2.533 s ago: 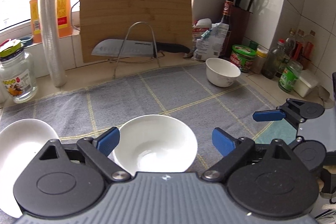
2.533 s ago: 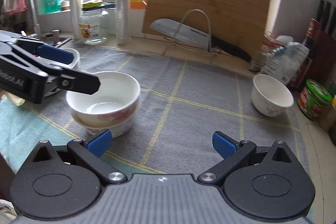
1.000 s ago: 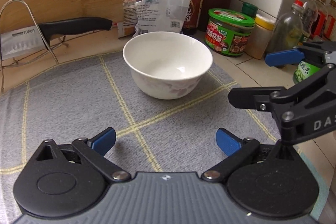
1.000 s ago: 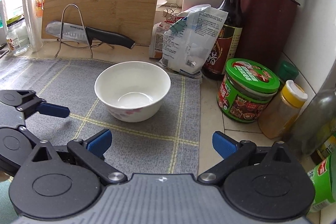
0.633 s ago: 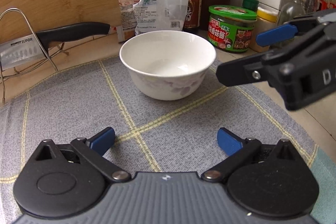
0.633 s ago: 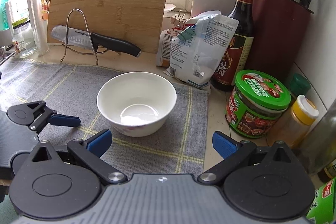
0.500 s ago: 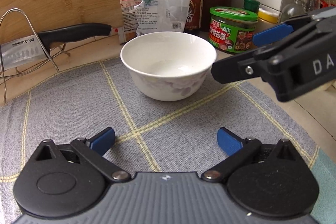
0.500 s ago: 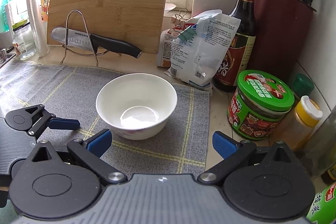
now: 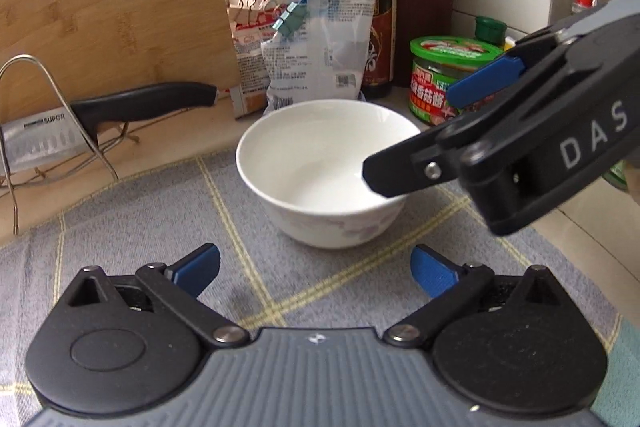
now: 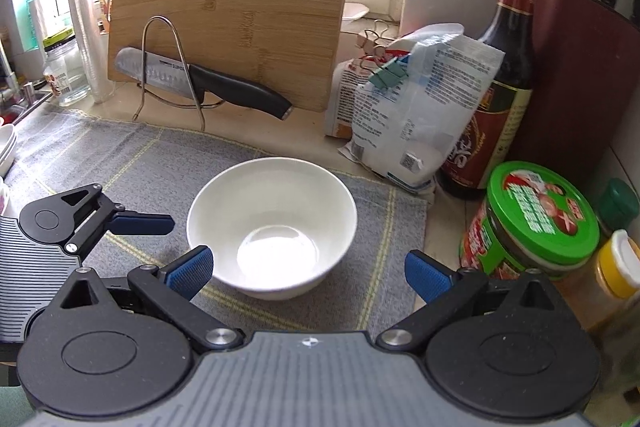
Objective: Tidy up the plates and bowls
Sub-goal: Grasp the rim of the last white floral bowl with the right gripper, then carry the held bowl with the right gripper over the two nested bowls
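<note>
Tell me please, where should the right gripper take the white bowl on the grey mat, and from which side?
Probably the rim of the white bowl, at its near-right edge, from above: it stands upright and empty, and is wide, so one finger inside and one outside fits better than spanning it. The right gripper is open, already close.

Both tongs, left (image 9: 314, 269) and right (image 10: 308, 273), gape (nothing gripped).

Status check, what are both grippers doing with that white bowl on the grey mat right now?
Left gripper open, short of the white ceramic bowl. Right gripper open above its rim, not gripping. Bowl upright on grey checked mat. Nothing between.
</note>
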`<state>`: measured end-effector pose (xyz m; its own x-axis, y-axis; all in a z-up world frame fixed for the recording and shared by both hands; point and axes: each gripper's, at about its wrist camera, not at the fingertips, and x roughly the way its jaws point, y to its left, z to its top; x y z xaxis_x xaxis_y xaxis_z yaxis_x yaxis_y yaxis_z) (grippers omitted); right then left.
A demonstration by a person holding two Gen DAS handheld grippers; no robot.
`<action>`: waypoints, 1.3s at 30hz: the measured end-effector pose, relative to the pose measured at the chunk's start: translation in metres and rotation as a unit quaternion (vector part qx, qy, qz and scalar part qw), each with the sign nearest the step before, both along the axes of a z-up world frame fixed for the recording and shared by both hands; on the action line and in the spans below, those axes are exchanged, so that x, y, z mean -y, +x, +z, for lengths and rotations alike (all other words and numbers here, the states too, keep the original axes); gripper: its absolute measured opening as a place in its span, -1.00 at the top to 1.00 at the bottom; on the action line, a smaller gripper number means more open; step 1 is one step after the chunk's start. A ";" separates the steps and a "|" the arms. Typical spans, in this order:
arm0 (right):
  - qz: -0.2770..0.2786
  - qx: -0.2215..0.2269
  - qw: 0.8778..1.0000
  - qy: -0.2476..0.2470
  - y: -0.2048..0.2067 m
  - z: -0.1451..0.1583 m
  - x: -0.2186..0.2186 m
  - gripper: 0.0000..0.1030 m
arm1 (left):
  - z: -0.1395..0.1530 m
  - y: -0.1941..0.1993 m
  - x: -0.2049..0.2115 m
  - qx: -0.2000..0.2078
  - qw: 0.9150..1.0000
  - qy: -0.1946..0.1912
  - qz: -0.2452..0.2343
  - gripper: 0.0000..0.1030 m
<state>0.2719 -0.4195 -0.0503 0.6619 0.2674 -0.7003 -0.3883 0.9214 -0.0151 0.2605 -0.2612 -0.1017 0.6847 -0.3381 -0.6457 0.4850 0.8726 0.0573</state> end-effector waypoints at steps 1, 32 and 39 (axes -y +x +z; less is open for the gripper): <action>0.003 -0.003 1.000 0.004 0.003 0.000 0.000 -1.00 | 0.001 0.002 0.001 0.002 1.000 0.000 -0.001 -0.95; 0.081 -0.090 0.992 0.027 0.079 -0.013 -0.008 -0.46 | 0.008 0.016 0.005 0.016 0.998 -0.024 -0.051 -0.68; 0.079 -0.090 0.992 0.028 0.078 -0.012 -0.009 -0.46 | 0.006 0.016 0.006 0.014 0.998 -0.020 -0.053 -0.68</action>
